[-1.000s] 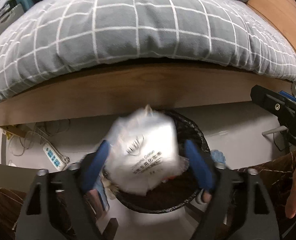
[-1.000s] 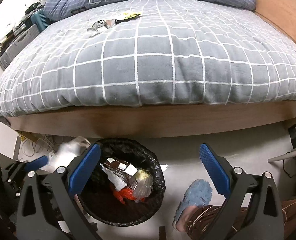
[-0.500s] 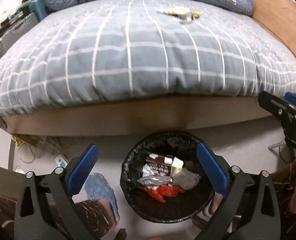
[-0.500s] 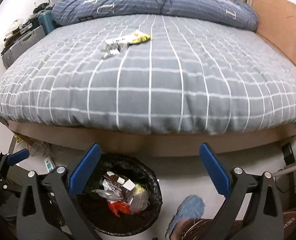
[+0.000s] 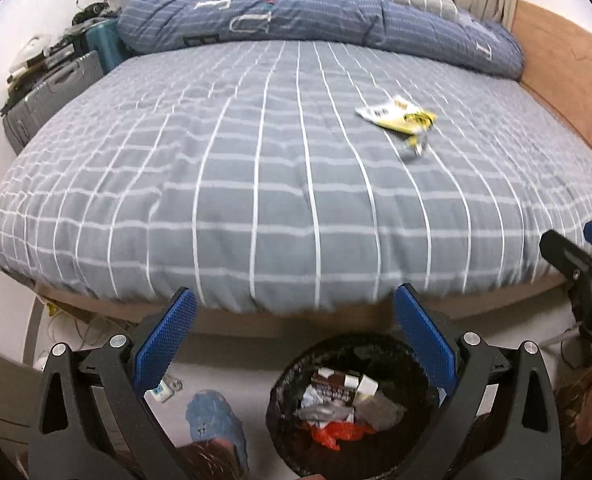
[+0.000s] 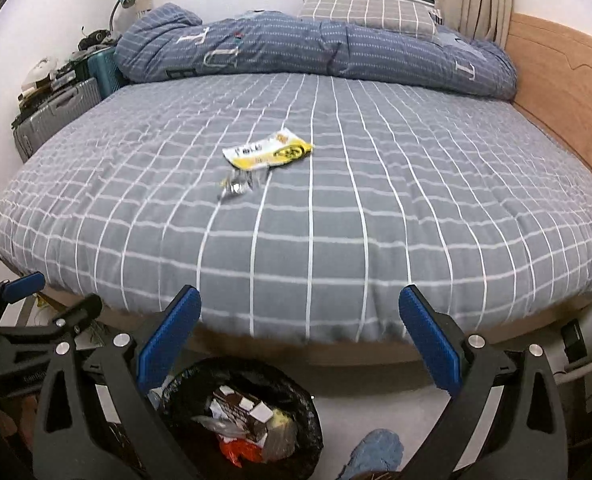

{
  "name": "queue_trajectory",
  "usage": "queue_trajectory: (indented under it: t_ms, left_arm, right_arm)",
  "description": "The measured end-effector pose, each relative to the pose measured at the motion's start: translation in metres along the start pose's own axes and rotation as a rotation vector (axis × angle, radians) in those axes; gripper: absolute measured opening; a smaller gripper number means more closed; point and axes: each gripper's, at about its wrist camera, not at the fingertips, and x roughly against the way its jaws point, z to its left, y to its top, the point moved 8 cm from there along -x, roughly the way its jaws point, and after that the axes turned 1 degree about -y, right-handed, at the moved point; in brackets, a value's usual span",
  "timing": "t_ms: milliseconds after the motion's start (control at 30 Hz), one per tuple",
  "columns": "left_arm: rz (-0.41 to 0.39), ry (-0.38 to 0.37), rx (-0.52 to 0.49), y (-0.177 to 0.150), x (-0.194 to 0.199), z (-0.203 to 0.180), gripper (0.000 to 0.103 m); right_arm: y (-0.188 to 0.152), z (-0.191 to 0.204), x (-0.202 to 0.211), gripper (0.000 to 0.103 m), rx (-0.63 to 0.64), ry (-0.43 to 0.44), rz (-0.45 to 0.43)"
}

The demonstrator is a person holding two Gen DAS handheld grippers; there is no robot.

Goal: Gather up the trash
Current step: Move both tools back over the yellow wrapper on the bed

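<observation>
A yellow and white wrapper (image 5: 396, 117) (image 6: 267, 151) and a small crumpled clear wrapper (image 5: 413, 148) (image 6: 238, 184) lie on the grey checked bed cover (image 5: 256, 168) (image 6: 336, 208). A black-lined trash bin (image 5: 352, 360) (image 6: 296, 396) stands on the floor by the bed edge, holding a brown carton, red plastic and other scraps. My left gripper (image 5: 292, 332) is open and empty above the bin's near left. My right gripper (image 6: 300, 332) is open and empty above the bed edge, right of the bin.
A folded blue duvet (image 6: 316, 52) and a pillow (image 6: 368, 12) lie at the bed's far side. Suitcases (image 6: 56, 116) stand at the left. A wooden headboard (image 6: 568, 92) runs along the right. A power strip (image 5: 164, 390) and a blue slipper (image 5: 212, 420) are on the floor.
The left gripper let go of a white packet over the bin and opened. Both grippers then rose and tilted up, bringing the bed top and its wrappers into view.
</observation>
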Motion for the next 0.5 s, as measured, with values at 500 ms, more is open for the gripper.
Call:
queue_trajectory:
  t_ms: [500]
  left_arm:
    - [-0.078, 0.032, 0.070, 0.095, -0.038, 0.040, 0.097]
  right_arm:
    - [0.084, 0.009, -0.045, 0.095, 0.045, 0.053, -0.042]
